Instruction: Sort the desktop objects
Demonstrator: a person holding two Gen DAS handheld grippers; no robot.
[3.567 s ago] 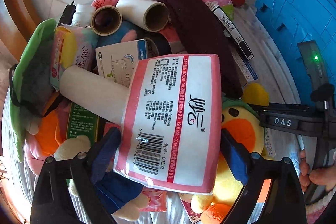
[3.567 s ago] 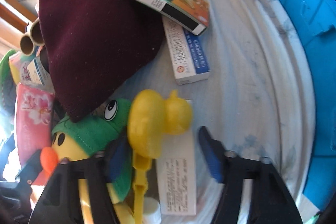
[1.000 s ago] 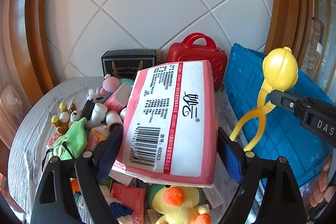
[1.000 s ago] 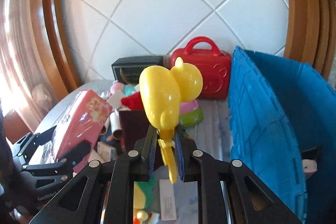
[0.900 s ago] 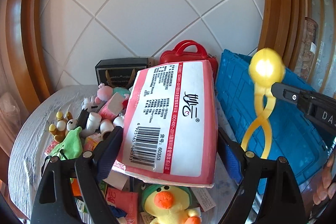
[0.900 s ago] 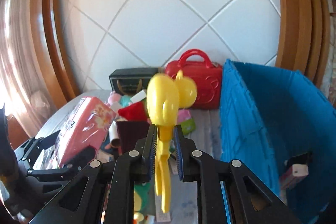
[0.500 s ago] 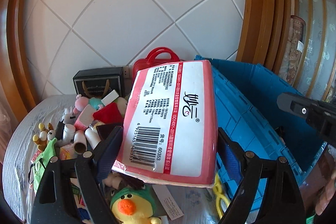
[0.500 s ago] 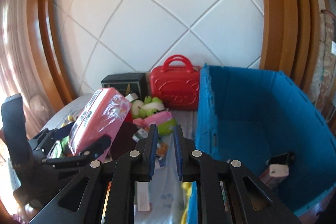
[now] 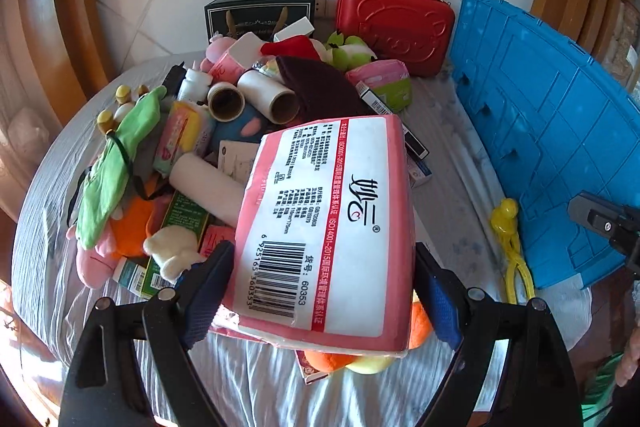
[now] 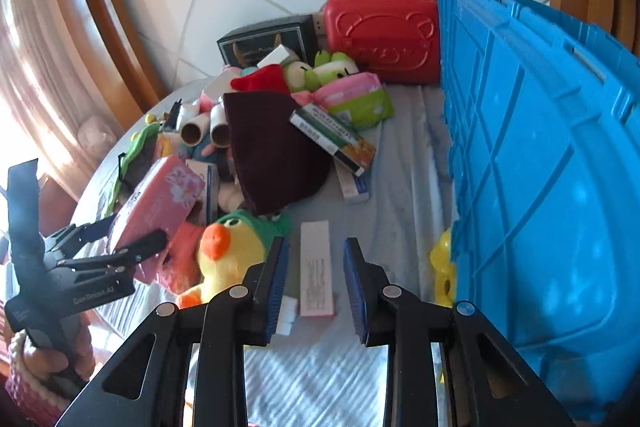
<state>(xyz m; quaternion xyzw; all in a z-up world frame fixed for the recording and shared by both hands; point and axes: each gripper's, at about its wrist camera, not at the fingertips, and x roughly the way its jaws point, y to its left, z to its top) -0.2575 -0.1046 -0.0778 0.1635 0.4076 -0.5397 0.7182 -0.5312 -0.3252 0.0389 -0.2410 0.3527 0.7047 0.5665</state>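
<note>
Our left gripper has its jaws clamped on the pink tissue pack, right gripper jaws apart and empty — that soft pack could slip onto the tabletop clutter.

Item: our left claw, a black angular frame with cut-out windows, round silver screws at the knuckles, and ribbed blue pads lining the fingers. White lettering marks its side body in the right wrist view. Our right claw: same black frame, silver screws, blue pads.
</note>
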